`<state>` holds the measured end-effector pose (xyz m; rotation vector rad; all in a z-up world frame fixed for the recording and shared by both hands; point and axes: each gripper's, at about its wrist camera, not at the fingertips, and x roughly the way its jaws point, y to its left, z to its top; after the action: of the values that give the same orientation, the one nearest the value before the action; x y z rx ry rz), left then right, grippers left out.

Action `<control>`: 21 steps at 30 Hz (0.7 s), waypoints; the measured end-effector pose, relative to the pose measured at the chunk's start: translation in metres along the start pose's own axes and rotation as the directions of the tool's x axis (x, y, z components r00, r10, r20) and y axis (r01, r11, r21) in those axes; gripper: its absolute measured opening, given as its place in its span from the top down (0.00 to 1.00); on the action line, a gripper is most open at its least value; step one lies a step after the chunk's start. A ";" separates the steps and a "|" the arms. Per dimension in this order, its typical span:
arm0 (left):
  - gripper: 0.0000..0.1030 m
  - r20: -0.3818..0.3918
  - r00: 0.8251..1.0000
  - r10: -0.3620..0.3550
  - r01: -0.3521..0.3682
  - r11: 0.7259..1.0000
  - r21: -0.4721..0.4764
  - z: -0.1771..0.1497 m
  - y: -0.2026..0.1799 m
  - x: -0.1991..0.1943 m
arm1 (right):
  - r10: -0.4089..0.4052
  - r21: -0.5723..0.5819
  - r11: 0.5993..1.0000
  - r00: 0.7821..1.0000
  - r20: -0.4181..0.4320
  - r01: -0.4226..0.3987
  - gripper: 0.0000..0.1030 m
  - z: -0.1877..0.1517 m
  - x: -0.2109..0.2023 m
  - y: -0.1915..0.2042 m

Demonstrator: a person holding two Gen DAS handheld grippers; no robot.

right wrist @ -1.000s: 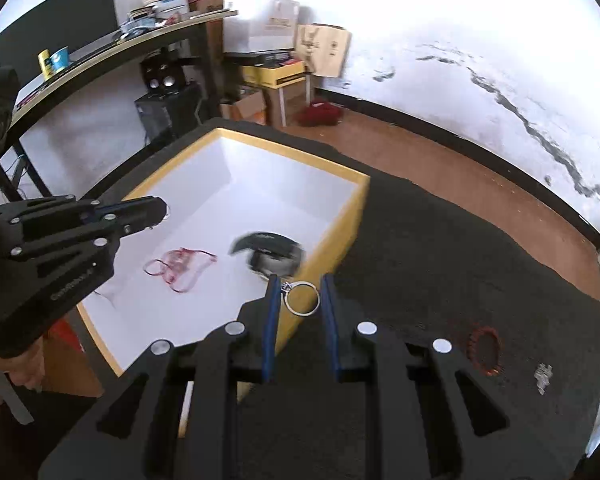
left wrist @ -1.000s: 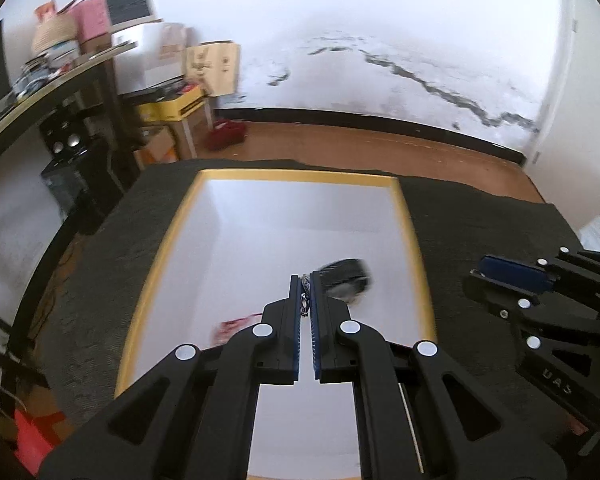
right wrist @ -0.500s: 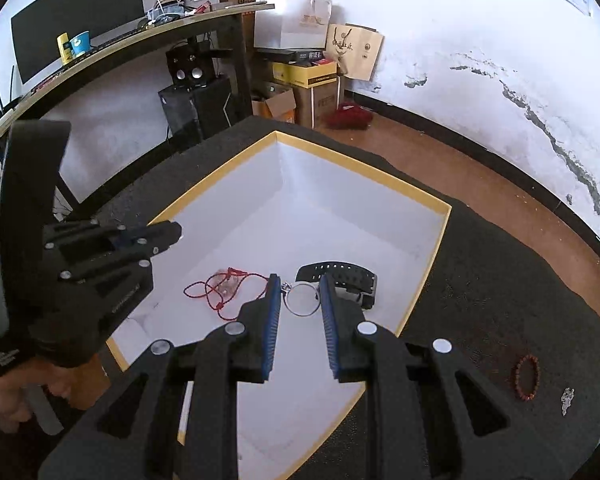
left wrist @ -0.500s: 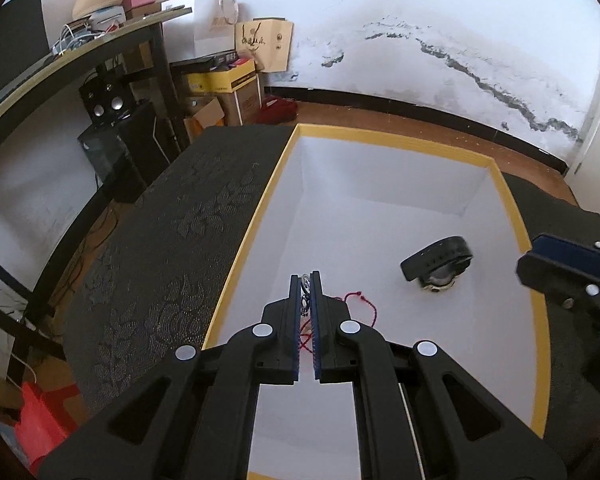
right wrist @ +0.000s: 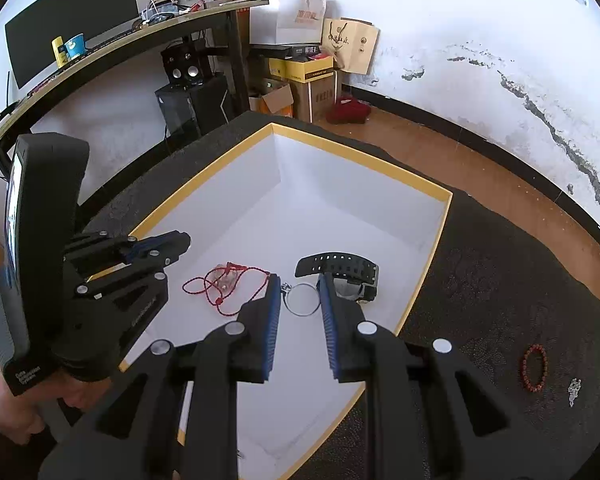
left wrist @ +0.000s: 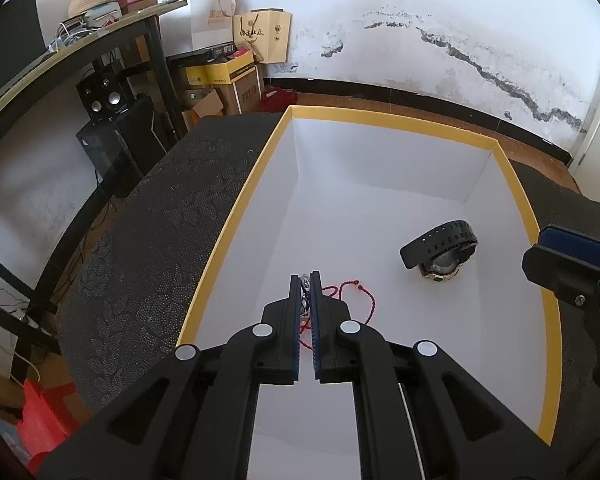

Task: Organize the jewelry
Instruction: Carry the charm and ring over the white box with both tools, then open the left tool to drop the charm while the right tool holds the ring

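Note:
A white box with a yellow rim [left wrist: 384, 121] [right wrist: 360, 151] sits on the dark table cloth. In it lie a black watch [left wrist: 440, 250] [right wrist: 340, 270] and a red cord necklace [left wrist: 358, 292] [right wrist: 220, 284]. My left gripper [left wrist: 307, 280] is shut on a small silver jewelry piece [left wrist: 306, 285] above the box floor, over the red cord. My right gripper [right wrist: 300, 290] is shut on a silver ring bracelet [right wrist: 302, 300] above the box, next to the watch. A red bead bracelet [right wrist: 535, 367] and a small silver charm [right wrist: 573, 389] lie on the cloth at the right.
A desk with shelves, speakers [left wrist: 104, 98] and cardboard boxes [left wrist: 220, 80] stands at the back left. A wooden floor and a cracked white wall lie beyond the table. A red stool [left wrist: 40, 420] is low at the left.
Both grippers have moved over the box, from its right side toward its left and middle, each still holding its piece. The watch and red cord have not moved.

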<state>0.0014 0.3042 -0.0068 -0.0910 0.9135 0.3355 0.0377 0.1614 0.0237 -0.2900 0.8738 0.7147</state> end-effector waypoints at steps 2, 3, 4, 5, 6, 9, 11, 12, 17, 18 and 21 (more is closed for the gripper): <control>0.96 0.000 1.000 0.002 -0.002 1.000 0.001 0.000 0.000 0.000 | 0.000 0.001 1.000 1.000 -0.001 0.000 0.80 0.001 0.001 0.000; 0.96 -0.002 1.000 0.001 -0.001 1.000 0.003 -0.001 0.000 0.000 | 0.000 0.001 1.000 1.000 -0.002 0.000 0.80 0.001 0.001 0.000; 0.96 -0.003 1.000 0.000 0.000 1.000 0.003 -0.001 0.000 0.001 | 0.000 0.000 1.000 1.000 -0.002 0.000 0.80 0.001 0.001 0.001; 0.96 -0.004 1.000 0.000 0.000 1.000 0.003 -0.001 0.000 0.001 | 0.001 0.001 1.000 1.000 -0.001 -0.001 0.80 0.001 0.001 0.000; 0.96 -0.004 1.000 0.000 0.000 1.000 0.002 -0.001 0.000 0.001 | 0.001 0.001 1.000 1.000 -0.001 -0.001 0.80 0.001 0.001 0.001; 0.96 -0.005 1.000 0.000 0.001 1.000 0.004 -0.001 -0.001 0.002 | 0.001 0.001 1.000 1.000 -0.001 -0.001 0.80 0.001 0.001 0.001; 0.96 -0.006 1.000 -0.002 0.002 1.000 0.005 -0.002 -0.001 0.003 | -0.001 0.001 1.000 1.000 0.001 0.001 0.80 0.001 0.001 0.001; 0.96 -0.007 1.000 -0.002 0.002 1.000 0.009 -0.003 -0.002 0.003 | -0.001 0.001 1.000 1.000 0.002 0.001 0.80 0.001 0.001 0.000; 0.95 -0.013 1.000 0.000 0.001 1.000 0.012 -0.004 -0.004 0.005 | -0.001 0.003 1.000 1.000 0.003 0.001 0.80 0.002 0.001 0.000; 0.95 -0.014 1.000 -0.001 0.001 1.000 0.012 -0.004 -0.004 0.005 | -0.002 0.003 1.000 1.000 0.004 0.002 0.80 0.002 0.001 0.000; 0.95 -0.014 1.000 0.001 -0.001 1.000 0.014 -0.003 -0.004 0.005 | -0.002 0.003 1.000 1.000 0.005 0.002 0.80 0.002 0.001 0.000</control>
<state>0.0030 0.3005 -0.0130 -0.0802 0.9293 0.3296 0.0394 0.1623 0.0240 -0.2858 0.8702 0.7121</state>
